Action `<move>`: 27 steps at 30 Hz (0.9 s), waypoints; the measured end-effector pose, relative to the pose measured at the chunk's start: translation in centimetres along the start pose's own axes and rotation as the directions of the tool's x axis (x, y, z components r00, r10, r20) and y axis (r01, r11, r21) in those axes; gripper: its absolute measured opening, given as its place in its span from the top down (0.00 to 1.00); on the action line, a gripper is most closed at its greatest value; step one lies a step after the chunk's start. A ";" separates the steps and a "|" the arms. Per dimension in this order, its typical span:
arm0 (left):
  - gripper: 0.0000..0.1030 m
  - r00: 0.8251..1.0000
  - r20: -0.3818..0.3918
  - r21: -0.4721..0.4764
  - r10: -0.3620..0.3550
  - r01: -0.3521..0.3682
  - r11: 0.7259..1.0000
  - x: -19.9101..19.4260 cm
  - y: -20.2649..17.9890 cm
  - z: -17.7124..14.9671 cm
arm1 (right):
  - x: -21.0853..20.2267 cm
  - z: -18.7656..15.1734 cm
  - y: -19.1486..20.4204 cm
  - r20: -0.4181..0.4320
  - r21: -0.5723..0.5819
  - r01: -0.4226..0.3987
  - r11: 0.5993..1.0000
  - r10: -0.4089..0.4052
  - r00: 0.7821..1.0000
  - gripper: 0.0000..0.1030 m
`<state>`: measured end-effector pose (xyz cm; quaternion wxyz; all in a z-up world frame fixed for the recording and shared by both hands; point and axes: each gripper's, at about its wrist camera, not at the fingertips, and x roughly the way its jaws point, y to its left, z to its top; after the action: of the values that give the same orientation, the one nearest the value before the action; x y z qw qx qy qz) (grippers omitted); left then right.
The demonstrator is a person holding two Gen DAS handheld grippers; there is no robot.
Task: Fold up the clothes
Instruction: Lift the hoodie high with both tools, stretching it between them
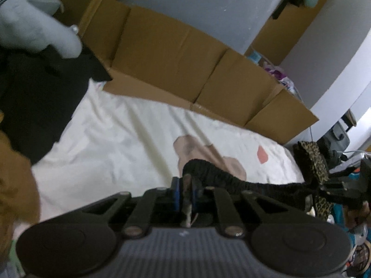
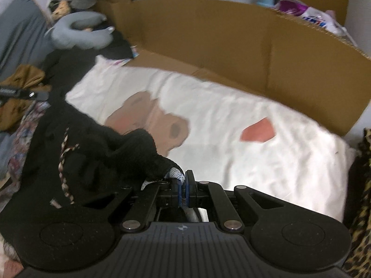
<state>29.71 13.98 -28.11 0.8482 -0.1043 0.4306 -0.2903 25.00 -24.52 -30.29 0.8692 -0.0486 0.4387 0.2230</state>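
A black garment with an elastic waistband (image 1: 222, 176) and a braided drawstring (image 2: 63, 159) is held up over the white bed sheet (image 1: 111, 143). My left gripper (image 1: 186, 185) is shut on the waistband, which stretches off to the right toward the other gripper. My right gripper (image 2: 184, 183) is shut on a corner of the same black garment (image 2: 104, 153), with a white-blue label at the pinch. The bulk of the fabric hangs to the left in the right wrist view. Both views are blurred by motion.
Flattened cardboard (image 1: 185, 60) stands along the far side of the bed. A grey neck pillow (image 2: 78, 32), dark clothes (image 1: 34, 97) and a mustard garment (image 2: 20, 81) lie to the left. Leopard-print fabric (image 1: 315, 162) hangs at the right edge. The sheet (image 2: 231, 127) carries a bear print.
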 end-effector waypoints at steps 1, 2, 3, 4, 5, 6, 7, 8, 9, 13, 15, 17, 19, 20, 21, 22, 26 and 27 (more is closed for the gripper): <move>0.91 1.000 -0.002 0.004 0.004 -0.004 1.000 0.4 0.1 0.1 | 0.2 0.5 -0.5 0.000 0.008 0.007 1.000 -0.007 1.000 0.99; 0.91 1.000 -0.003 0.008 0.008 -0.008 1.000 0.8 0.1 0.2 | 0.4 1.1 -1.0 -0.001 0.016 0.014 1.000 -0.014 1.000 0.99; 0.91 1.000 -0.005 0.012 0.011 -0.011 1.000 1.3 0.2 0.3 | 0.7 1.6 -1.5 -0.001 0.023 0.020 1.000 -0.020 1.000 1.00; 0.91 1.000 -0.006 0.016 0.015 -0.015 1.000 1.7 0.2 0.4 | 0.9 2.2 -1.9 -0.004 0.026 0.028 0.999 -0.027 1.000 0.99; 0.91 1.000 -0.007 0.020 0.019 -0.019 1.000 2.1 0.3 0.5 | 1.2 2.7 -2.3 -0.006 0.028 0.035 0.999 -0.035 0.999 1.00; 0.91 1.000 -0.009 0.024 0.023 -0.023 0.999 2.5 0.3 0.6 | 1.6 3.3 -2.7 -0.007 0.031 0.043 0.999 -0.043 0.999 0.99; 0.91 1.000 -0.010 0.028 0.027 -0.027 0.999 3.0 0.4 0.7 | 1.9 3.7 -3.2 -0.007 0.033 0.053 0.998 -0.053 0.999 1.00; 0.91 0.999 -0.012 0.032 0.031 -0.030 0.999 3.4 0.4 0.8 | 2.3 4.2 -3.5 -0.008 0.033 0.067 0.997 -0.067 0.998 1.00; 0.91 0.999 -0.013 0.036 0.035 -0.034 0.999 3.8 0.5 0.9 | 2.7 4.4 -3.8 -0.008 0.029 0.078 0.997 -0.078 0.997 1.00; 0.91 0.999 -0.019 0.052 0.050 -0.049 0.997 5.5 0.7 1.3 | 5.5 4.8 -4.4 -0.035 0.025 0.100 0.995 -0.099 0.994 1.00; 0.91 0.998 -0.021 0.060 0.058 -0.056 0.997 6.4 0.8 1.5 | 7.2 4.6 -4.7 -0.057 0.025 0.101 0.995 -0.099 0.993 0.99; 0.91 0.997 -0.036 0.060 0.065 -0.063 0.996 7.4 1.1 1.4 | 8.9 4.2 -5.1 -0.077 0.036 0.098 0.995 -0.095 0.993 0.99; 0.89 0.995 -0.067 0.048 0.077 -0.074 0.996 8.5 1.7 0.9 | 10.4 3.7 -5.6 -0.093 0.061 0.092 0.994 -0.086 0.992 0.99; 0.85 0.992 -0.084 0.045 0.094 -0.090 0.995 9.0 2.0 0.7 | 10.8 3.6 -5.5 -0.089 0.044 0.090 0.995 -0.086 0.992 0.98; 0.81 0.987 -0.105 0.047 0.119 -0.115 0.992 9.4 2.2 0.6 | 11.1 3.5 -5.4 -0.085 0.024 0.088 0.996 -0.086 0.993 0.97; 0.76 0.982 -0.118 0.050 0.145 -0.140 0.989 9.7 2.4 0.5 | 11.5 3.3 -5.3 -0.080 0.005 0.087 0.996 -0.086 0.993 0.96; 0.62 0.981 -0.132 0.007 0.140 -0.140 0.990 9.8 3.7 0.7 | 11.0 3.5 -5.6 -0.073 -0.002 0.074 0.997 -0.074 0.995 0.85; 0.62 0.983 -0.130 -0.009 0.130 -0.132 0.991 9.7 3.9 0.9 | 10.7 3.5 -5.7 -0.068 -0.009 0.069 0.998 -0.070 0.995 0.73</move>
<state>36.43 11.44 -35.75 0.8347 -0.0640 0.4932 -0.2364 35.60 -24.99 -37.22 0.8608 -0.0744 0.4654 0.1922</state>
